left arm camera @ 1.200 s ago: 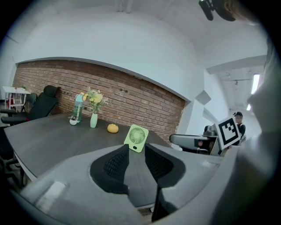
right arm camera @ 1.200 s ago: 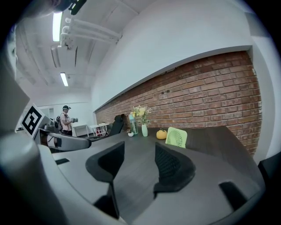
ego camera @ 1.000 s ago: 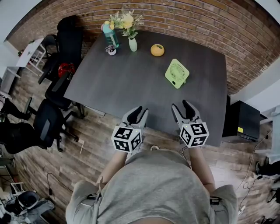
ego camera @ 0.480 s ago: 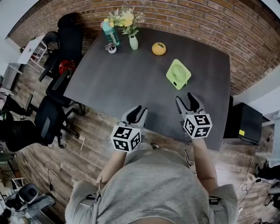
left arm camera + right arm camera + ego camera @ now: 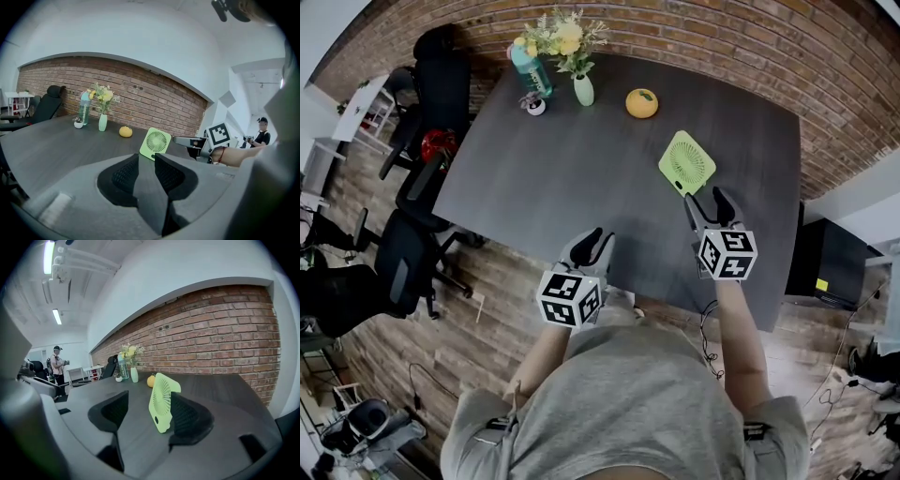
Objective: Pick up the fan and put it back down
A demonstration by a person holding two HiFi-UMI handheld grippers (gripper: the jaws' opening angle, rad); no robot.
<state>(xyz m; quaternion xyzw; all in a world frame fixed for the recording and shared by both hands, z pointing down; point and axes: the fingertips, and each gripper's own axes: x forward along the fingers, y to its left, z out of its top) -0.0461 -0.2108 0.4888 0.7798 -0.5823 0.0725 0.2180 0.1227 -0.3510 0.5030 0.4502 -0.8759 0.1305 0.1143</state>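
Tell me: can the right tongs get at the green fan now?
Probably yes: the right tongs, jaws just opening wider, face the standing green fan, whose near edge sits in their gap untouched; nothing stands between.

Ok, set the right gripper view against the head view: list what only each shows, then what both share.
Only the right gripper view: a person standing far off at the left, and ceiling lights. Only the head view: the left gripper and a black box on the wooden floor. Both: the green fan standing on the dark table, the orange fruit, the flower vase and the brick wall.
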